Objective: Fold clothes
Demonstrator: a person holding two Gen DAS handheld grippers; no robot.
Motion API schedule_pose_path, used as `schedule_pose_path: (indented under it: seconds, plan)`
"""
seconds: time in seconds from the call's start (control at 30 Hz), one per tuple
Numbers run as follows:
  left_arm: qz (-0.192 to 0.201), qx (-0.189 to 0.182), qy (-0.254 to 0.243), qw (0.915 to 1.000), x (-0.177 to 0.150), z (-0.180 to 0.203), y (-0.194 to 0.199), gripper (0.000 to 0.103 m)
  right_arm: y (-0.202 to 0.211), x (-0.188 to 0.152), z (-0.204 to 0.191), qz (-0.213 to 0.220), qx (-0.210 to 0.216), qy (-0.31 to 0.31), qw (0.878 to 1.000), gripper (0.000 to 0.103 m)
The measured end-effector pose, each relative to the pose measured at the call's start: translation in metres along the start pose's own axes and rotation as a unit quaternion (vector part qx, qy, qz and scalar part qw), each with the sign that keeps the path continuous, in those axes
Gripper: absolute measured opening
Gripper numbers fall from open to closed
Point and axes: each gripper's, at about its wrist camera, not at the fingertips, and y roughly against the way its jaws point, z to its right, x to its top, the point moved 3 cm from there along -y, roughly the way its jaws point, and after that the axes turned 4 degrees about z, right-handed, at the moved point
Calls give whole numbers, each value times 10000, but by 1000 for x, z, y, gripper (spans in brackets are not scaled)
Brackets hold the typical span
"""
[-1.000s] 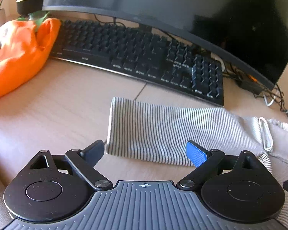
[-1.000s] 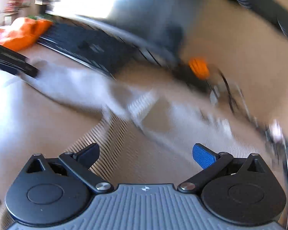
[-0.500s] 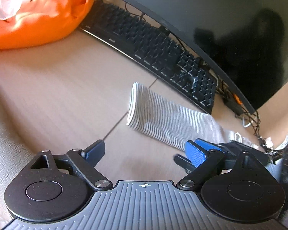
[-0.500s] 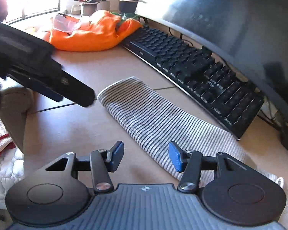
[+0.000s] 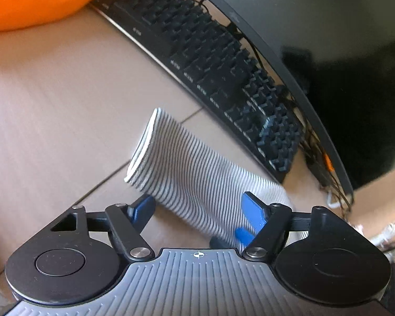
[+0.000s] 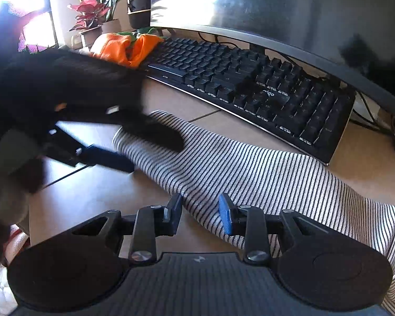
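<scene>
A grey-and-white striped sleeve [image 5: 187,163] lies flat on the tan desk [image 5: 52,92], its cuff end pointing left. My left gripper [image 5: 197,208] straddles the sleeve near the cuff; its jaws are closing, still wide, with the fabric between them and no visible pinch. In the right wrist view this gripper is the dark blurred shape [image 6: 152,155] over the cuff. My right gripper [image 6: 199,214] straddles the near edge of the sleeve [image 6: 250,163] further along. Its jaws are closing too, with striped fabric lying in the narrow gap between the pads.
A black keyboard [image 6: 250,84] runs just behind the sleeve under a curved monitor [image 5: 316,26]. An orange garment [image 6: 123,47] lies heaped at the keyboard's left end, with potted plants [image 6: 92,15] behind it. Cables [image 5: 329,184] trail at the right.
The left gripper rolled and came down over the cuff end, its jaws narrowing. The right gripper swung in to the sleeve's near edge, and its jaws went from wide to narrow.
</scene>
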Motion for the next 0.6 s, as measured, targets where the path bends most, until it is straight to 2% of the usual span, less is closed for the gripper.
schedule_pose_path:
  seconds: [0.03, 0.07, 0.1, 0.13, 0.17, 0.27, 0.37, 0.4, 0.43, 0.47, 0.53, 0.6]
  plan:
    - [77, 84, -24, 9999, 1, 4, -4, 65, 0, 0, 0, 12, -10, 40, 10000, 31]
    - [122, 159, -75, 9998, 1, 7, -8, 50, 2, -1, -1, 19, -52, 117, 9999, 31]
    - [146, 239, -145, 9995, 2, 10, -13, 41, 3, -2, -3, 30, -109, 203, 9997, 31]
    - [132, 292, -186, 9993, 3, 12, -17, 24, 4, -2, -5, 60, -220, 322, 9992, 31]
    - [92, 309, -188, 9993, 3, 13, -21, 13, 6, -2, -7, 126, -347, 456, 9983, 35]
    - [93, 273, -339, 9990, 2, 21, -23, 11, 4, 1, -15, 279, -556, 857, 9944, 51]
    - [166, 213, -649, 9975, 1, 34, -17, 10, -9, 1, -19, 246, -597, 1128, 9915, 52]
    - [191, 181, -764, 9967, 1, 39, -14, 10, -10, 2, -18, 323, -587, 1123, 9914, 49]
    - [237, 123, -892, 9957, 2, 46, -8, 10, -7, 4, -17, 344, -593, 1101, 9916, 39]
    - [291, 31, -1047, 9941, 2, 55, 0, 9, -5, 6, -16, 365, -600, 1079, 9917, 16]
    - [399, -218, -1406, 9890, 0, 79, 17, 9, 10, 10, -15, 564, -674, 1000, 9911, 13]
    - [508, -508, -1830, 9805, -4, 114, 33, 9, 37, 14, -11, 871, -826, 881, 9889, 12]
